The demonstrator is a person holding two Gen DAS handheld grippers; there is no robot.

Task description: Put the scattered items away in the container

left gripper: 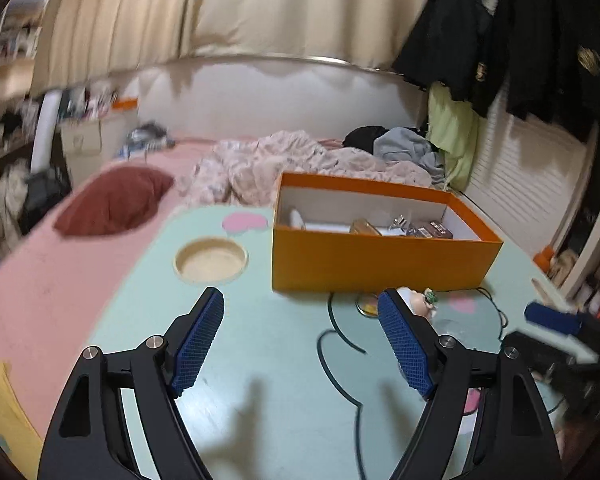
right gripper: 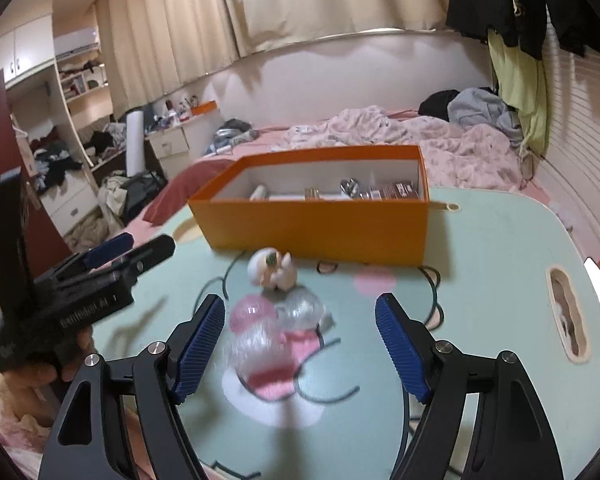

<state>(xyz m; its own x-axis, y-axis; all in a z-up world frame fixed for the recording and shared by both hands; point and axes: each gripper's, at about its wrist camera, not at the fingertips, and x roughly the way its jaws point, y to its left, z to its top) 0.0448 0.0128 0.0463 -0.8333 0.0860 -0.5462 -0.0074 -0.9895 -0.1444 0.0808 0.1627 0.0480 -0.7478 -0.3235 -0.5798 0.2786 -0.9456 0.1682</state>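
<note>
Right wrist view: right gripper jaws spread, empty; clear capsule halves dead ahead between pads, figurine beyond; left gripper likewise agape, farther off.

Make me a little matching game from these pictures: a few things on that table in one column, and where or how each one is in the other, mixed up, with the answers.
Things:
1. orange box
2. small figurine
3. clear and pink capsule shells
4. round recess in the table

Descriptions:
A. lies between the open right tongs, untouched
B. open at the top, several items already inside
C. empty, to the left of the box
D. stands just in front of the box

Pairs: 1-B, 2-D, 3-A, 4-C
</note>
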